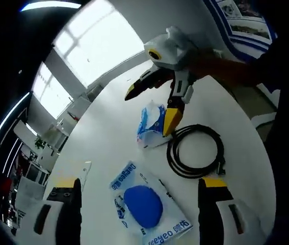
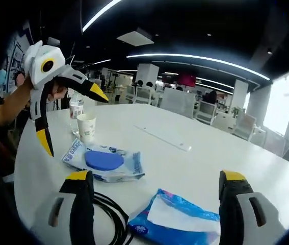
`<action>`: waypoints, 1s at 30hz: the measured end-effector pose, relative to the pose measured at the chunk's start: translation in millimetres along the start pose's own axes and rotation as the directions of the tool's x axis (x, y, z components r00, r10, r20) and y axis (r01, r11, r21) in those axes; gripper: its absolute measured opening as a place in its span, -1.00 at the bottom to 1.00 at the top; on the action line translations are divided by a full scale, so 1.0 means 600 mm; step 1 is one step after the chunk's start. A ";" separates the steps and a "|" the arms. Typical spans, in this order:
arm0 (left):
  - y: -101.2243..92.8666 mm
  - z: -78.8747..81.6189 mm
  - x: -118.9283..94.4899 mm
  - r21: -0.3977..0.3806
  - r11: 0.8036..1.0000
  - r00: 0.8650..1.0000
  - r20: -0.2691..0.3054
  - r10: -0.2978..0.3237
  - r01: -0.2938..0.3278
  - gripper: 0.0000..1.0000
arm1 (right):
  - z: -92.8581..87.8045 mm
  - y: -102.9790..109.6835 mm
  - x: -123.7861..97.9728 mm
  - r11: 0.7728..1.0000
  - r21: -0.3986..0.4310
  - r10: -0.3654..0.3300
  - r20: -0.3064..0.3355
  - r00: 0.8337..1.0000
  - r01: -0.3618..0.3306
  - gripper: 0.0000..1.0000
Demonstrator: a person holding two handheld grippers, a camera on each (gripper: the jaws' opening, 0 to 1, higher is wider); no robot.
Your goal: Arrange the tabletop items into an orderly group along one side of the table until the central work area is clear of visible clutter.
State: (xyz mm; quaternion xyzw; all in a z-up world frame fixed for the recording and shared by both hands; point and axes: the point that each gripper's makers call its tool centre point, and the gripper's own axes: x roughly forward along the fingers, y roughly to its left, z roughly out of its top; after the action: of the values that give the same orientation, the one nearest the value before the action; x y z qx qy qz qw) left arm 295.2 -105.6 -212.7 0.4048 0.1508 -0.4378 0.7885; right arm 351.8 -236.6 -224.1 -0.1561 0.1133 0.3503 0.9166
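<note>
Right gripper view: tissue pack (image 2: 177,217) lies between the spread right gripper (image 2: 157,191) jaws by the cable (image 2: 111,212), soft, light, crinkly — pinch its middle; left gripper (image 2: 70,109) also spread.

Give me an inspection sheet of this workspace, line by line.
Surface: white round table, centre not yet clear.
Job's things: wipes pack with blue lid, tissue pack, paper cup, water bottle behind the cup, flat clear strip.
Clutter: nothing else seen.
Grippers: left gripper open over the wipes pack; right gripper open over the tissue pack; neither holds anything.
Cables: coiled black cable beside the tissue pack.
Surroundings: open office, chairs, large windows.
</note>
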 end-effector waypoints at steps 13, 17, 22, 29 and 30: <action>-0.033 -0.051 -0.024 -0.296 0.955 0.996 -0.091 0.007 -0.034 0.75 | 0.000 0.007 0.025 0.999 -0.018 0.033 -0.034 0.999 -0.033 0.98; -0.039 -0.063 -0.031 -0.366 0.929 0.995 -0.101 0.023 -0.058 0.82 | 0.000 0.011 0.034 0.998 0.007 0.068 -0.039 0.997 -0.068 0.94; -0.035 -0.071 -0.040 -0.417 0.900 0.991 -0.093 0.093 -0.124 0.88 | -0.003 0.014 0.048 0.995 0.006 0.102 -0.061 0.993 -0.102 0.88; -0.033 -0.085 -0.056 -0.488 0.850 0.980 -0.094 0.175 -0.198 0.99 | 0.002 0.016 0.065 0.992 -0.018 0.124 -0.080 0.989 -0.126 0.85; -0.031 -0.093 -0.061 -0.484 0.842 0.971 -0.122 0.204 -0.237 0.99 | 0.002 0.018 0.067 0.991 -0.020 0.132 -0.083 0.988 -0.134 0.85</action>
State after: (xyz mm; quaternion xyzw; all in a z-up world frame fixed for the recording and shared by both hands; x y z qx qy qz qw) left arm 265.9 -47.2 -235.6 0.2178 0.2363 -0.2772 0.9055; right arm 373.8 -204.0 -238.2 -0.1742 0.1562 0.4054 0.8837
